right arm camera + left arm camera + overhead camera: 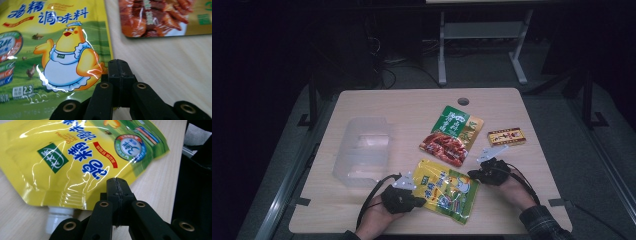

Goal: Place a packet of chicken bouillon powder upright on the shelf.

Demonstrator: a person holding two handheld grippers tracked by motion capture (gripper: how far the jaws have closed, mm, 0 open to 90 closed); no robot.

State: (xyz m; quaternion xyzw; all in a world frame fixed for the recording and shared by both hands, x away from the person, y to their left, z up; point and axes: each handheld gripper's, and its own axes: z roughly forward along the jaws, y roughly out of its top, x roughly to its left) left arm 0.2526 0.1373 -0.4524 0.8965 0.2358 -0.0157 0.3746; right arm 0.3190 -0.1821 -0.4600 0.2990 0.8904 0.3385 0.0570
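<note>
A yellow spouted seasoning pouch with a cartoon chicken lies flat at the table's front middle. My left gripper is at its left edge and my right gripper at its upper right edge. In the left gripper view the jaws are shut, their tip over the yellow pouch edge, close to its white spout. In the right gripper view the shut gripper sits just beside the yellow pouch edge. Nothing shows between either pair of jaws.
A clear plastic container stands on the left of the wooden table. A green and red snack pouch lies behind the yellow one, seen close as the snack pouch. A small yellow box lies at the right.
</note>
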